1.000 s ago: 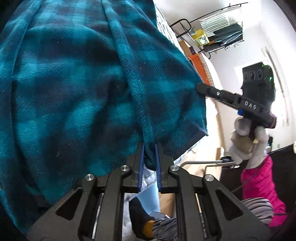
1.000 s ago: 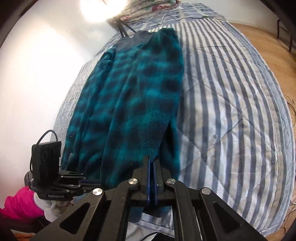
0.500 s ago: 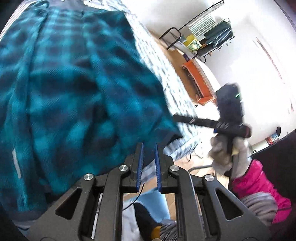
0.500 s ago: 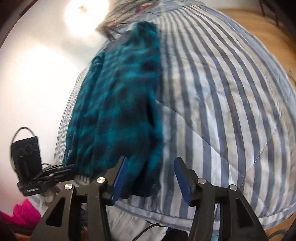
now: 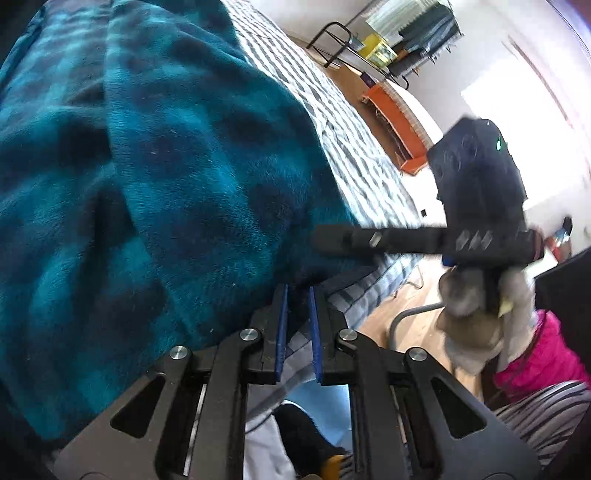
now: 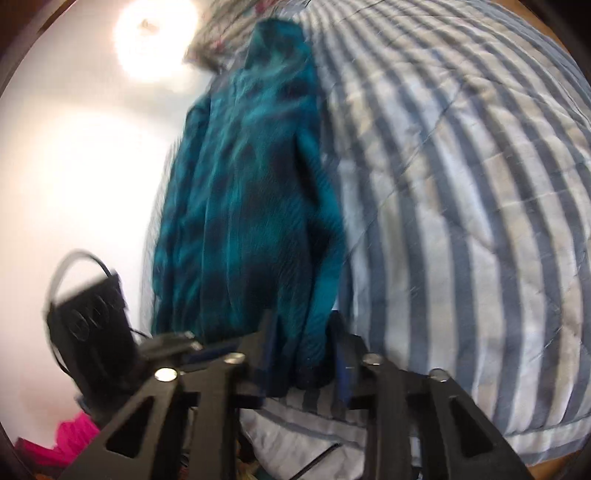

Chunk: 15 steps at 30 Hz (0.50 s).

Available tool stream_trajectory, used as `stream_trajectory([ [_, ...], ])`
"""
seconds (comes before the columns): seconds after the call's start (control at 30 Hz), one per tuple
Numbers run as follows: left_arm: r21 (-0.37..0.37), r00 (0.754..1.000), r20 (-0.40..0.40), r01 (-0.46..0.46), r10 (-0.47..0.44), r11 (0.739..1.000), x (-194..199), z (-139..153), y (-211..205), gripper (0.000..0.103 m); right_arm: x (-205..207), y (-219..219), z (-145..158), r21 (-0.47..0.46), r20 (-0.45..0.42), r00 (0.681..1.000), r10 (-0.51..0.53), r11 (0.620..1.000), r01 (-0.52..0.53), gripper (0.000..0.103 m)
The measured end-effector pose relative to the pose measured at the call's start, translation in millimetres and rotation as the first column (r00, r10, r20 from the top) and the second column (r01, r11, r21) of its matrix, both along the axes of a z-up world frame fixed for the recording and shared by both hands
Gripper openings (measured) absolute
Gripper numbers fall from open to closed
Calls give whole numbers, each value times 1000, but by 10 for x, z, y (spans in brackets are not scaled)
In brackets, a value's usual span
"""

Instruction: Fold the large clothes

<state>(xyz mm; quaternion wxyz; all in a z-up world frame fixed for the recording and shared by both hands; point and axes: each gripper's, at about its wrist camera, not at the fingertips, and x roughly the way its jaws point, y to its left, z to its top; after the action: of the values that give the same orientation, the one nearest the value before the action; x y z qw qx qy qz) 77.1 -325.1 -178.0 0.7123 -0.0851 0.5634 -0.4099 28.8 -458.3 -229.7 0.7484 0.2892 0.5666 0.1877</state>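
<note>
A teal and black plaid fleece garment (image 5: pixel 166 184) lies lengthwise on the striped bed (image 6: pixel 461 221), its hem at the near edge. My left gripper (image 5: pixel 295 290) is shut. Its tips sit at the dark hem and only striped quilt shows in the thin gap between the pads. My right gripper (image 6: pixel 303 315) has the garment's (image 6: pixel 251 203) bottom corner between its fingers, and its jaws are closing around the cloth. From the left wrist view, the right gripper (image 5: pixel 325 240) reaches in over that corner, held by a gloved hand (image 5: pixel 476 317). The left gripper (image 6: pixel 207 345) shows at lower left in the right wrist view.
The bed edge (image 5: pixel 369 288) drops to a wooden floor (image 5: pixel 406 325). Beyond the bed are a clothes rack (image 5: pixel 406 37) and an orange box (image 5: pixel 395 122). A pink garment (image 5: pixel 535 362) and a person's socked foot (image 5: pixel 306 443) are close below. Floral bedding (image 6: pixel 229 33) lies at the head of the bed.
Both grippers let go of the raised garment, which now lies on the bed. The right gripper opened wide, sank to the hem and has narrowed around the corner. The left shifted along the hem.
</note>
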Motion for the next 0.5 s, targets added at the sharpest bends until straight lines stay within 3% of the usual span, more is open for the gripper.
stream_trajectory([
  [0.07, -21, 1000, 17, -11, 11, 1000, -14, 137, 137, 10, 12, 78, 93, -46, 11, 1000, 22, 999, -21, 11],
  [0.2, -7, 993, 106, -56, 56, 998, -83, 472, 478, 11, 62, 184, 341, -128, 25, 998, 53, 991, -49, 8],
  [0.23, -4, 989, 126, -72, 72, 997, -101, 532, 580, 22, 79, 230, 388, -163, 26, 997, 69, 985, -64, 8],
  [0.27, -2, 981, 162, -105, 104, 994, -115, 626, 743, 39, 98, 278, 445, -201, 22, 996, 89, 976, -83, 8],
  [0.33, -2, 961, 222, -171, 167, 985, -129, 743, 1048, 54, 139, 383, 546, -265, 7, 992, 129, 956, -123, 8],
  [0.5, 9, 912, 287, -309, 294, 951, -51, 867, 1817, 55, 150, 828, 785, -479, 23, 969, 246, 854, -206, 8],
])
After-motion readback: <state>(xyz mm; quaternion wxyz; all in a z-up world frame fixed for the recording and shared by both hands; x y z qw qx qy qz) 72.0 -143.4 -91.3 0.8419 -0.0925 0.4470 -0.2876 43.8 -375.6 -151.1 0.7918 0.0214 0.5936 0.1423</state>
